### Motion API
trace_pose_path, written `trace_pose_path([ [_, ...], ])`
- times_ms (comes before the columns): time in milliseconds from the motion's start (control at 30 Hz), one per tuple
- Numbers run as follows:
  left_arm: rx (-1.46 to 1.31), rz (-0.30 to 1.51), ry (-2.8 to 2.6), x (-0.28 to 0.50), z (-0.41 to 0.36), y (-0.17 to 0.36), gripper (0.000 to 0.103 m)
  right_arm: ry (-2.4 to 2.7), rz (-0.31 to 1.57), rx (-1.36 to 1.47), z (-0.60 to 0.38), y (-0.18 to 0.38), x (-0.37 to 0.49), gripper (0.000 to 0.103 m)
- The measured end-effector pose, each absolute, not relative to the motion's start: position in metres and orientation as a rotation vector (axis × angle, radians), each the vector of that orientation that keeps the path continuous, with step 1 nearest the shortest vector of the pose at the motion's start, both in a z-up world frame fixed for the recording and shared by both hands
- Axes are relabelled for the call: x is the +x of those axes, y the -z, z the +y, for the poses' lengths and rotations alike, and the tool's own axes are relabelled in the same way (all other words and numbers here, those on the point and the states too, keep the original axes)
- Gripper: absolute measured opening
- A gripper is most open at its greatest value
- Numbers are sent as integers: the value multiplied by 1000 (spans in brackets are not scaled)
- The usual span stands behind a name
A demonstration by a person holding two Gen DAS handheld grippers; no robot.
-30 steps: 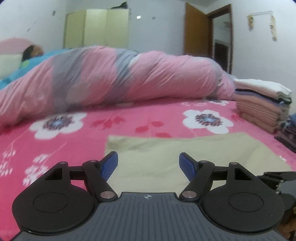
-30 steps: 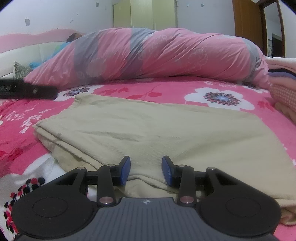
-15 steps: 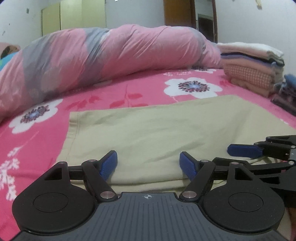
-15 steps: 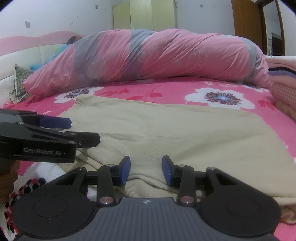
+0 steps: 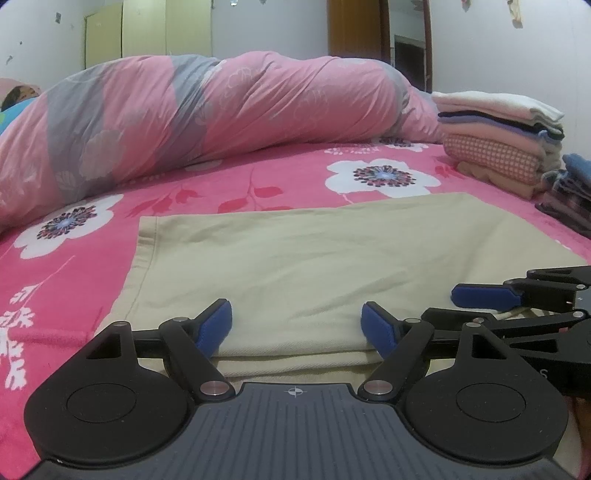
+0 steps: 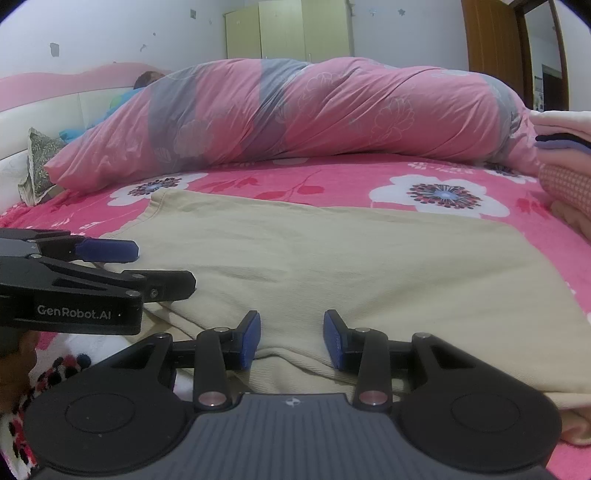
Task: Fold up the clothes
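Pink-grey duvet (image 5: 229,110) bunched along floral bedsheet (image 5: 258,184); wardrobe (image 6: 288,29), wooden door (image 5: 354,29) behind.

Left gripper (image 5: 296,325): low, tilted downward, jaws wide apart, just been opening. Right gripper (image 6: 291,339): beside it, tilted downward, jaws partly apart.

Two low wrist views, sharing beige cloth (image 5: 332,251)

The beige garment (image 5: 332,258) is matt woven cloth with a fine twill rib. The bedsheet (image 5: 74,266) under it looks fleecy and soft, the pink quilt (image 5: 258,110) smooth with a slight sheen. Each hand-held gripper (image 5: 296,325) (image 6: 291,339) is matt black plastic with blue rubbery pads (image 5: 216,325) and shiny metal pins.
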State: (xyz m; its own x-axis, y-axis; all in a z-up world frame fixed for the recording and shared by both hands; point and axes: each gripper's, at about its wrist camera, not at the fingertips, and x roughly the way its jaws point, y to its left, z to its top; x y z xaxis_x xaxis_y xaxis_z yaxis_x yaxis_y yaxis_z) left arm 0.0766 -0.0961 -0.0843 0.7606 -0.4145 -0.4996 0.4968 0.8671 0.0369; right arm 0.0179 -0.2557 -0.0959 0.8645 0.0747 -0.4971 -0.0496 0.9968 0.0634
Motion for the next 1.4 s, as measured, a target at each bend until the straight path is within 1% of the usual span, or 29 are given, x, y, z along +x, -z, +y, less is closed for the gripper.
trace_pose_path([
  [100, 175, 499, 501, 75, -95, 85, 80, -66, 523, 50, -258, 96, 18, 40],
  [333, 234, 482, 509, 63, -96, 90, 86, -70, 522, 49, -260, 96, 18, 40],
  [633, 264, 475, 503, 60, -97, 90, 88, -70, 521, 51, -260, 96, 18, 40],
  [767, 265, 476, 495, 56, -97, 84, 88, -72, 520, 54, -260, 96, 18, 40],
  [867, 259, 440, 504, 49, -92, 71, 88, -73, 519, 56, -262, 96, 19, 40],
  [1067, 173, 392, 529, 53, -77, 42, 88, -73, 518, 56, -262, 96, 18, 40],
  [1167, 160, 412, 474, 72, -74, 43, 88, -73, 518, 56, -261, 96, 18, 40],
  [1300, 164, 552, 392, 98, -67, 67, 88, -73, 518, 56, -261, 96, 18, 40],
  [1400, 91, 565, 403, 98, -51, 81, 88, -71, 518, 53, -260, 97, 18, 40],
])
